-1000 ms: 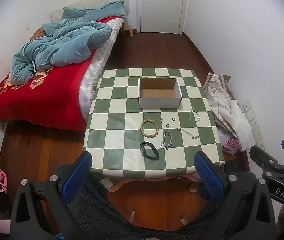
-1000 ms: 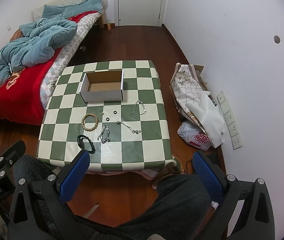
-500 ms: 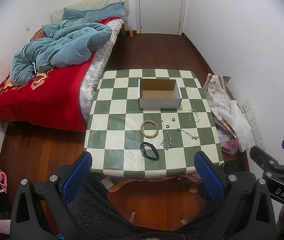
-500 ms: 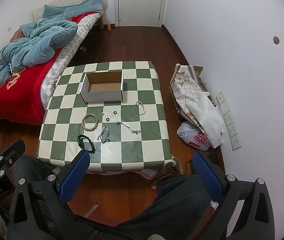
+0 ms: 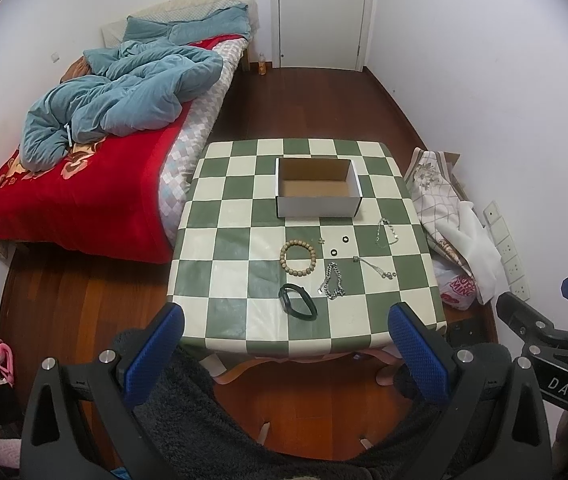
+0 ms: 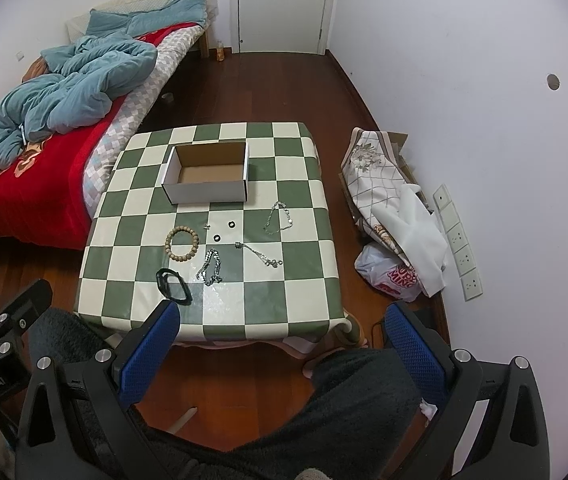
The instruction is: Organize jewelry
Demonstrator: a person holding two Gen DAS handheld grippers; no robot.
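Two grippers held wide apart, grasping nothing, short of the checkered table [image 5: 227,304].
Left gripper [image 5: 284,352] and right gripper [image 6: 279,344] face jewelry: black band [image 5: 298,301], bead bracelet [image 5: 298,258], chain [image 5: 334,280]. Beyond, the cardboard box [image 5: 318,207] sits empty.

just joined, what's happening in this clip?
A person holds a two-finger gripper in each hand, both raised short of the checkered table. The left gripper and right gripper are open and hold nothing. The jewelry lies loose on the tabletop: a wooden bead bracelet, a black band, a silver chain, two small black rings and two thinner chains. The cardboard box behind them holds nothing. Sorting has not started.
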